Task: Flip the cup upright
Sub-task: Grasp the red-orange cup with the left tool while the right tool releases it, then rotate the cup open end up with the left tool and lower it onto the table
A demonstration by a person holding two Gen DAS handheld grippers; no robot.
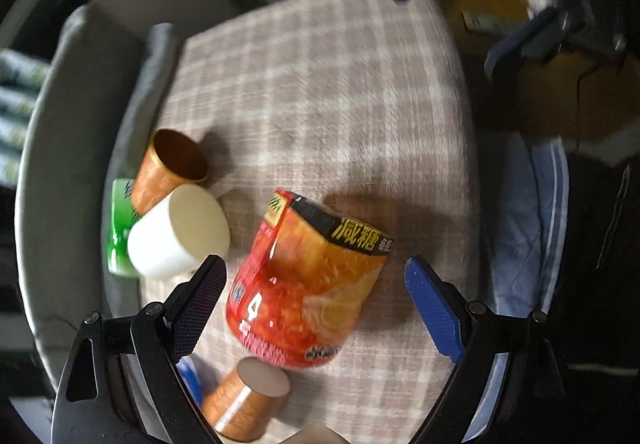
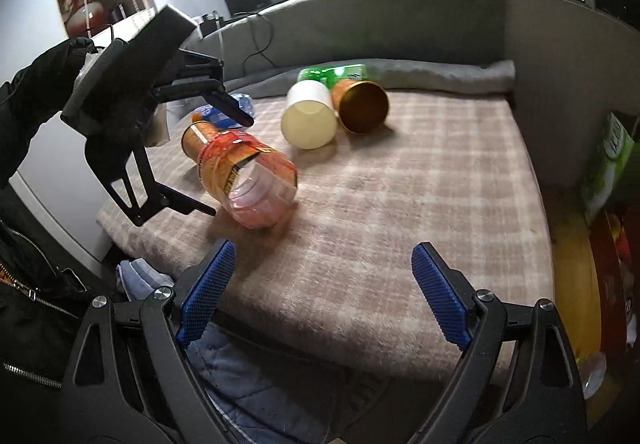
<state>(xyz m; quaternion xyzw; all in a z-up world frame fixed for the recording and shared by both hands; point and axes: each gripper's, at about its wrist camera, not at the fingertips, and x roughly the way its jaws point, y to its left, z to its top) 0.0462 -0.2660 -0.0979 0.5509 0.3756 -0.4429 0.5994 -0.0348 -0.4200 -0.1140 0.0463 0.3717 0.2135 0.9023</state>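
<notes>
A red and orange clear plastic cup (image 1: 304, 284) lies on its side on the checked blanket (image 1: 340, 104); it also shows in the right wrist view (image 2: 244, 176). My left gripper (image 1: 316, 276) is open, its jaws wide on either side of this cup, not touching it. It shows in the right wrist view (image 2: 230, 164) around the cup's base end. A white cup (image 1: 178, 230) (image 2: 308, 120) and a copper cup (image 1: 172, 164) (image 2: 360, 106) lie on their sides beyond. Another copper cup (image 1: 248, 400) lies near the left gripper. My right gripper (image 2: 324, 276) is open and empty over the blanket's front edge; it shows far off in the left wrist view (image 1: 460, 8).
A green bottle (image 2: 334, 74) (image 1: 118, 228) lies behind the white cup by the grey padded wall (image 2: 360, 28). A green carton (image 2: 606, 160) and boxes stand at the right. Blue quilted fabric (image 2: 248, 384) hangs below the front edge.
</notes>
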